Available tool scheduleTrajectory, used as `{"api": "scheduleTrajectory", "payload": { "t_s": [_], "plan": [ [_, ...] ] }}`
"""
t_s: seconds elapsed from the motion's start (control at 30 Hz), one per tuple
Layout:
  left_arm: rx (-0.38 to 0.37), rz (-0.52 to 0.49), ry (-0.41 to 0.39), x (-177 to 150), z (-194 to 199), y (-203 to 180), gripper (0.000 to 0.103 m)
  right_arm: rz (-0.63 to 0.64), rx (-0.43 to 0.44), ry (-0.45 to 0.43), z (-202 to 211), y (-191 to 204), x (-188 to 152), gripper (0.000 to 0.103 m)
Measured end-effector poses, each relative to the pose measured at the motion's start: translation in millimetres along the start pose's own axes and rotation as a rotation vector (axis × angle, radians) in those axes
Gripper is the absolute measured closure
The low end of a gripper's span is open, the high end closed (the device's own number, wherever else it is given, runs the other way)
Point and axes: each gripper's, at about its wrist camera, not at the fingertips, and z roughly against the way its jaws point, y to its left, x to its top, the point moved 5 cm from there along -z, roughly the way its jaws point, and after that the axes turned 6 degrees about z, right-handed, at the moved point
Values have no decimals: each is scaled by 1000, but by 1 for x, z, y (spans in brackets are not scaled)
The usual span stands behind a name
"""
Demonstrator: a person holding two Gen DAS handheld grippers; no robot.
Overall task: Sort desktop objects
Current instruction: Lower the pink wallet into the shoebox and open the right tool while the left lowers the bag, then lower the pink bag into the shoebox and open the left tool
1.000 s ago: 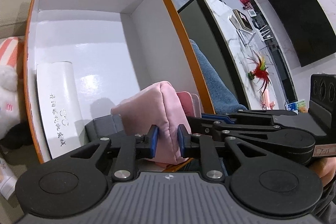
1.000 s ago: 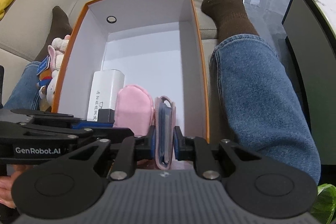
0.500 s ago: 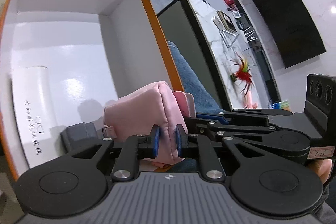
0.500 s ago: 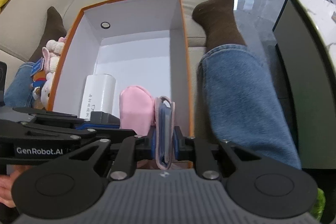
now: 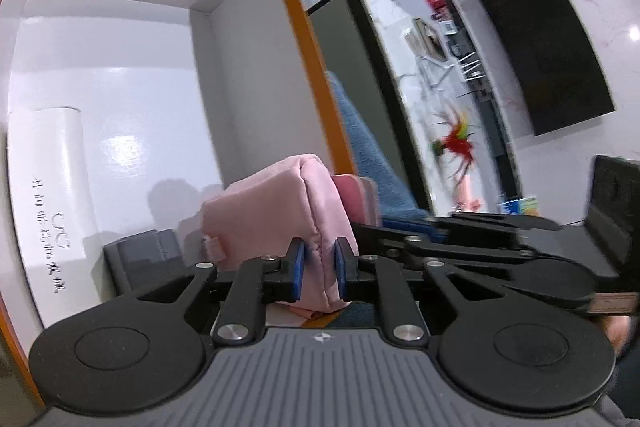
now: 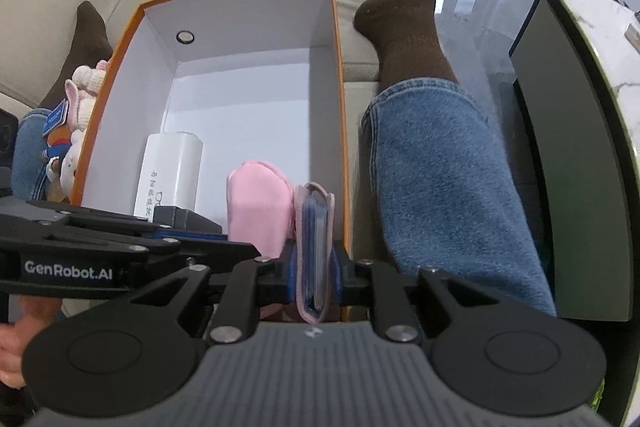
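While my left hand-held gripper (image 5: 319,269) clamped the pink pouch (image 5: 276,223) & my right hand-held gripper (image 6: 314,277) clamped the card wallet (image 6: 314,239), both stood at the box's (image 6: 340,131) near right; best to set each upright, then release w/o tipping.

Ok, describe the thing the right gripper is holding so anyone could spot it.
Find the orange-rimmed white box on the sofa. At its near right corner, the right gripper clamps a slim pink card holder showing blue cards, thinner than the puffy pink pouch beside it.

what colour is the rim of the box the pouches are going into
Orange, around a white inside; the box rim shows best in the right wrist view.
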Motion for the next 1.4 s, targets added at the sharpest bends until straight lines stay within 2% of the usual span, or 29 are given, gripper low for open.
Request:
{"api": "scheduleTrajectory", "payload": {
  "t_s": [0.27,0.4,0.47,0.5,0.53,0.87,0.93,1.17,1.3,1.4],
  "plan": [
    [-3,12,-1,0,3,1,84,6,7,2,5,0,1,83],
    [-5,22,-2,1,2,0,84,15,-10,-33,14,-1,1,64],
    [-13,22,16,1,-4,-3,84,18,-13,-42,18,-3,1,72],
    [-8,16,19,1,-7,-5,84,11,2,-37,18,-3,1,83],
    [-3,10,22,1,-10,-7,84,6,10,-29,17,-4,1,87],
    [43,-11,-37,0,7,-10,76,11,8,-47,16,-1,-3,83],
    [39,-27,-46,0,11,-13,69,19,12,-64,19,1,-2,83],
    [74,-66,-87,0,32,-20,68,62,6,-107,32,11,1,83],
    [139,-82,-138,1,52,-18,68,79,17,-114,33,17,8,83],
    [232,-73,-191,-2,65,-6,68,96,27,-108,28,23,12,82]
  ]
}}
